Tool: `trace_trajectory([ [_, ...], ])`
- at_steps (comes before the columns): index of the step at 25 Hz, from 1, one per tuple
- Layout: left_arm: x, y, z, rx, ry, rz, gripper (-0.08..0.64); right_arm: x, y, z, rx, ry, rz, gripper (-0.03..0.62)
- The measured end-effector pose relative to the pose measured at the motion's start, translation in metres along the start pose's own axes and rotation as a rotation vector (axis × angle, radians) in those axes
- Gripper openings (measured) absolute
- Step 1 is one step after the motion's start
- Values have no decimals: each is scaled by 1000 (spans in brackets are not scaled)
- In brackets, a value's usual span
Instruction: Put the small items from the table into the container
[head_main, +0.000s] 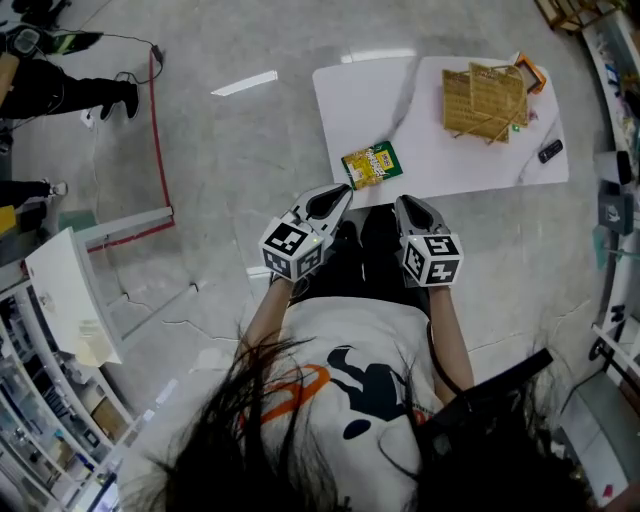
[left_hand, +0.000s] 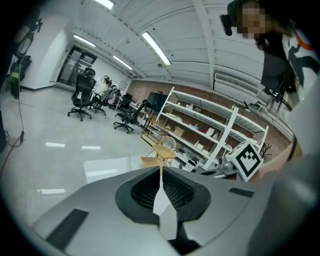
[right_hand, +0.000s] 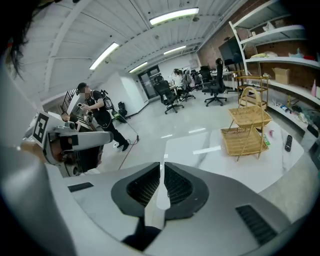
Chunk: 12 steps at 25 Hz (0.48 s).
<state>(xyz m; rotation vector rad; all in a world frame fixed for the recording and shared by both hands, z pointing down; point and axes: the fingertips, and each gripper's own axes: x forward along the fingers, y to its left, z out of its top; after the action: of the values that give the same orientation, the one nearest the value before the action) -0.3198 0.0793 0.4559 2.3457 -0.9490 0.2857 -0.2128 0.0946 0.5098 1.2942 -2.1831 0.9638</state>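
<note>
- The left gripper (head_main: 332, 203) and the right gripper (head_main: 411, 210) hang close in front of the person's body, short of the table (head_main: 345, 100). In each gripper view the 2 ribbed pads meet with nothing between them, so both grippers are closed and empty.
- The packet (head_main: 371, 165) lies flat near the table's front edge, closest to both grippers. It looks light, thin and crinkly, likely to slide on the smooth top. I would pinch it across a short edge or a corner, with the jaws coming in low.
- The black item (head_main: 550, 151) lies near the right edge of the table, well apart from the packet. It looks small, stiff and narrow, best taken across its width. What it is I cannot tell.
- The wicker basket (head_main: 485, 100) stands on the far part of the table and is probably the container. It looks light and rigid on thin legs, so a careless drop could nudge it. A small green thing lies just beside it, too small to name.
- Nothing stands between the grippers and the packet.
- Beyond the table are office chairs (right_hand: 172, 97), shelves (right_hand: 280, 60) and a standing person (right_hand: 97, 112), all well clear.
</note>
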Motion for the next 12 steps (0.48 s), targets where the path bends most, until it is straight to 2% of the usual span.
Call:
trace_trajectory([
  [2, 8, 5, -2, 1, -2, 7, 11, 21, -8, -7, 4, 43, 24, 34],
  [5, 21, 12, -12, -22, -10, 16, 11, 53, -19, -24, 1, 125, 69, 147],
  [12, 41, 36, -52, -67, 51, 69, 11, 122, -37, -78, -49, 286, 105, 184],
])
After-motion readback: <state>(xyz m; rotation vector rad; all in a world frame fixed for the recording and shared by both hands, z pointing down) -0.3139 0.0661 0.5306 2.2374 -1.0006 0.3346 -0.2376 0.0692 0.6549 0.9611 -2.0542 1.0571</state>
